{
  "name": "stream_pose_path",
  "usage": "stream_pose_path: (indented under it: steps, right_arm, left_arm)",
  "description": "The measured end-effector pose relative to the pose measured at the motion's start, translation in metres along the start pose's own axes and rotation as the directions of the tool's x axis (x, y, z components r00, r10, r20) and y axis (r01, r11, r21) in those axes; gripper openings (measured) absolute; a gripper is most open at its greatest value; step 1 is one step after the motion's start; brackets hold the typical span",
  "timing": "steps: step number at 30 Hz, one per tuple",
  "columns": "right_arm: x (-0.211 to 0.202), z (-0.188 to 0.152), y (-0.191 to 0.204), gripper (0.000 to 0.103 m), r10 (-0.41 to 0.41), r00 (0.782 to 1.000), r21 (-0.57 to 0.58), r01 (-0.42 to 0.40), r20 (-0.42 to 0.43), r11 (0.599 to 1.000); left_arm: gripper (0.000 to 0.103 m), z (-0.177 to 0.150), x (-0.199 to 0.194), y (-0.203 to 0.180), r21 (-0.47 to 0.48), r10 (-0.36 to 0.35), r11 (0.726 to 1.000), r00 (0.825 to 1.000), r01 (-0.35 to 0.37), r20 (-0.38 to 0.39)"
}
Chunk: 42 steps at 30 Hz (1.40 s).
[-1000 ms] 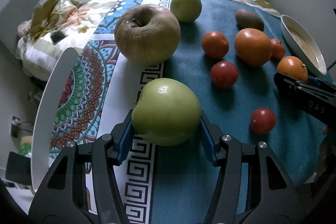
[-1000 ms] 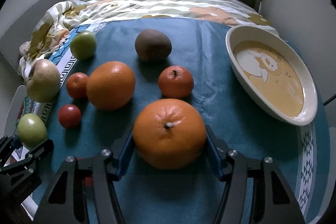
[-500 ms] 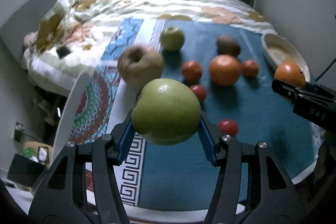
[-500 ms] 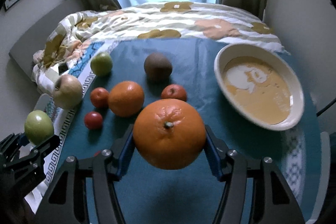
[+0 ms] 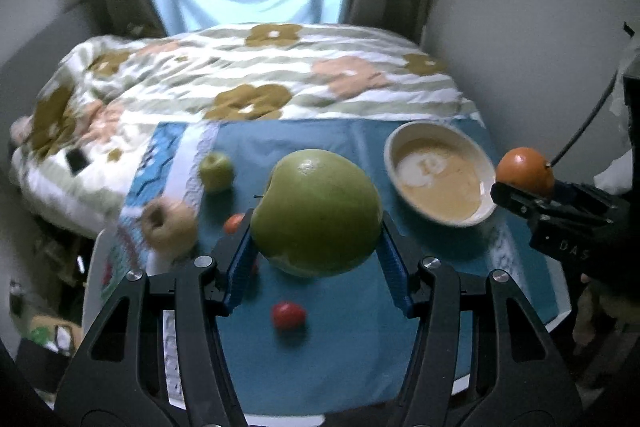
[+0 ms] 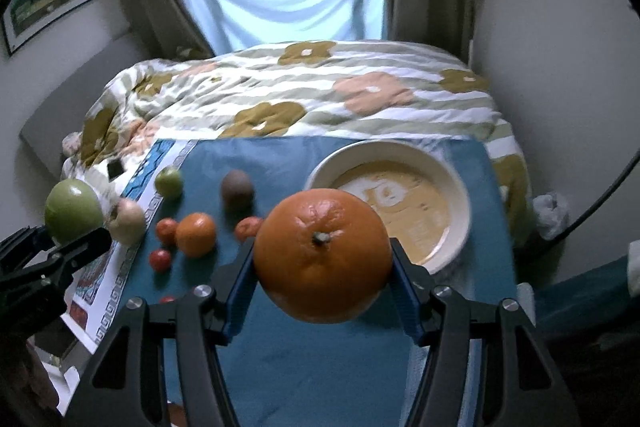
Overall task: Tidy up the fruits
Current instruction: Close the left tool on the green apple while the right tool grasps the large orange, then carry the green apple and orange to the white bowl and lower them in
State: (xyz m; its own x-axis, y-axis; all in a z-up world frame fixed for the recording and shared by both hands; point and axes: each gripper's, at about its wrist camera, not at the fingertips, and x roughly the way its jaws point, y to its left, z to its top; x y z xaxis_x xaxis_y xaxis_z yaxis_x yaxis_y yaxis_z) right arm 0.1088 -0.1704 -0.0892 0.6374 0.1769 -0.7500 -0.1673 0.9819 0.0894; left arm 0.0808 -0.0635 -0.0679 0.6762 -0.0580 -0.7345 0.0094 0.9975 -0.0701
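Transport step, both hands loaded. Your left gripper (image 5: 316, 259) has its jaws clenched on the green apple (image 5: 316, 213), blue pads pressing its two sides, apple clear of the desk (image 5: 340, 367). Your right gripper (image 6: 322, 277) has its jaws clamped on the big orange (image 6: 323, 254), also off the cloth. Both fruits hang in the air above the near half of the blue cloth, with the white bowl (image 6: 460, 187) ahead and to the right, empty of fruit.

Judgement: pick is done, place is not. Next move probably calls for carrying each fruit to its spot, likely the bowl, lowering until the fruit rests, then letting the jaws go. Two hands heading for one bowl, so stagger them or you may knock jaws together; the orange is nearer the bowl, so send it first.

Orientation: apple is nearly round, no real long axis; its thin stem shows at the left side and a pale spot sits on top, so its core axis looks tilted, roughly sideways across the jaws. Orange is round too, its stem button faces the camera and slightly up.

Left on the cloth: small green apple (image 6: 169, 181), brownish apple (image 6: 126, 221), kiwi (image 6: 237, 189), second orange (image 6: 196, 234), several small red and orange fruits. Blur at the edges, count not certain.
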Motion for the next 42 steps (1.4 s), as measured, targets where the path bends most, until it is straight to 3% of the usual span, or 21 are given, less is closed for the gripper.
stream_pose_path:
  steps: [6,12,19,26,32,39,41,42]
  right_arm:
    - [0.008,0.017,-0.033,0.057,-0.040,0.999,0.063,0.040,0.004,0.997]
    - [0.028,0.034,-0.062,0.057,-0.092,0.996,0.125,0.093,-0.017,0.988]
    - [0.060,0.050,-0.100,0.057,-0.155,0.986,0.210,0.163,-0.056,0.964]
    - [0.089,0.049,-0.128,0.057,-0.191,0.976,0.282,0.213,-0.105,0.935]
    - [0.100,0.046,-0.138,0.057,-0.201,0.970,0.310,0.234,-0.134,0.921]
    - [0.103,0.042,-0.145,0.057,-0.207,0.968,0.326,0.244,-0.145,0.913]
    - [0.103,0.041,-0.148,0.057,-0.214,0.966,0.325,0.252,-0.146,0.912]
    - [0.103,0.041,-0.150,0.057,-0.214,0.966,0.327,0.252,-0.146,0.911]
  left_arm:
    - [0.061,0.033,0.033,-0.028,0.092,-0.059,0.994,0.998,0.059,-0.005]
    - [0.061,0.064,0.089,-0.060,0.179,-0.131,0.974,0.989,0.140,-0.064]
    - [0.061,0.083,0.167,-0.101,0.275,-0.201,0.932,0.967,0.238,-0.155]
    - [0.061,0.086,0.232,-0.133,0.348,-0.224,0.889,0.946,0.298,-0.236]
    - [0.061,0.080,0.258,-0.150,0.389,-0.220,0.864,0.934,0.320,-0.280]
    - [0.061,0.075,0.267,-0.161,0.440,-0.197,0.840,0.934,0.317,-0.297]
    - [0.063,0.075,0.268,-0.163,0.439,-0.203,0.839,0.933,0.322,-0.298]
    - [0.070,0.075,0.267,-0.163,0.435,-0.211,0.838,0.932,0.328,-0.295]
